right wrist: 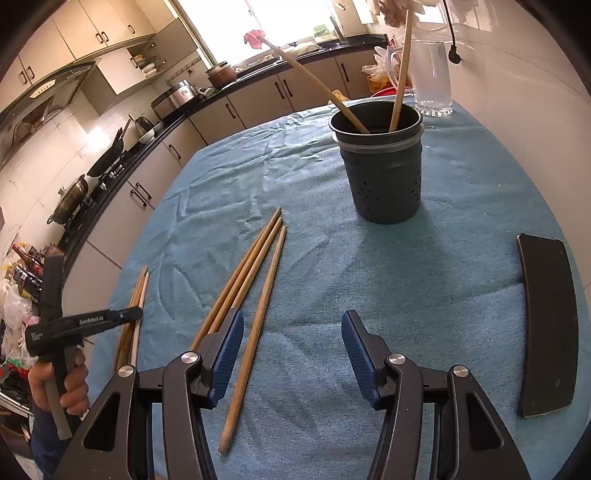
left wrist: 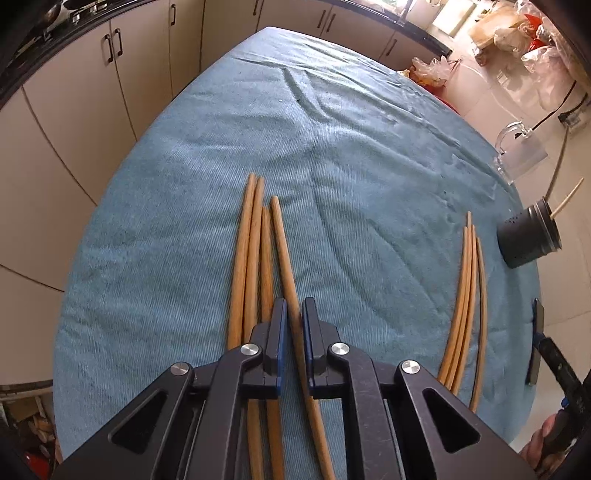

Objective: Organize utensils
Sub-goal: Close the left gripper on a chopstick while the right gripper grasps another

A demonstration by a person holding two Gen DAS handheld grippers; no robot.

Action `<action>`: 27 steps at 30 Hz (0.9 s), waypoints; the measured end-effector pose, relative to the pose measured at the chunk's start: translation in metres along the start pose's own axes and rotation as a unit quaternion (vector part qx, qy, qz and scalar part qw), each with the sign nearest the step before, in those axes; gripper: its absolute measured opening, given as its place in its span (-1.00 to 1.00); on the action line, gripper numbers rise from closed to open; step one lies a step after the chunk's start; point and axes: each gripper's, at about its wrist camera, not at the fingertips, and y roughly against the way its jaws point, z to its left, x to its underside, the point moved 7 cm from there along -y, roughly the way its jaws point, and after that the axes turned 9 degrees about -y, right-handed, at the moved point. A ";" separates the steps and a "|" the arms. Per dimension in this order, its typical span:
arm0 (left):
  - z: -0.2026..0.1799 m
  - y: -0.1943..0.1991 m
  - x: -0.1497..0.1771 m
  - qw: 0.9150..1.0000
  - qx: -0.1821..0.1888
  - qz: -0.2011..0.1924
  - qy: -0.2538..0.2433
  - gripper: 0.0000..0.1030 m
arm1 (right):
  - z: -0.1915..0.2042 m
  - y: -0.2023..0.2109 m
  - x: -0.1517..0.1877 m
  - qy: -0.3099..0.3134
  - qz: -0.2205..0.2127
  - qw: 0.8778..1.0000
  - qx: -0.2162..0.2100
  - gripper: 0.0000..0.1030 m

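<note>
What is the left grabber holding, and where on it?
The left gripper sits around one brown chopstick, partway along its length toward the near end. Whether it truly pinches is unclear. The right gripper is open, holding nothing.

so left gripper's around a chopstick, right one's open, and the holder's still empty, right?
Not empty. The right wrist view shows the holder already has two sticks in it. The rest stands: left gripper straddles a chopstick, right gripper is open.

Beige cabinets (right wrist: 236,110), bright window (right wrist: 280,22), tiled floor (left wrist: 569,295)
</note>
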 end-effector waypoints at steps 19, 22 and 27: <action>-0.018 -0.011 -0.015 0.999 -0.001 0.027 -0.030 -0.87 | 0.022 -0.102 -0.047 0.000 0.119 0.990 0.073 -0.21; -0.019 -0.012 -0.017 0.999 -0.007 0.031 -0.041 -0.87 | 0.025 -0.111 -0.044 0.008 0.131 0.988 0.086 -0.26; -0.024 -0.016 -0.024 0.997 -0.026 0.034 -0.060 -0.87 | 0.036 -0.119 -0.039 0.066 0.130 0.980 0.133 -0.28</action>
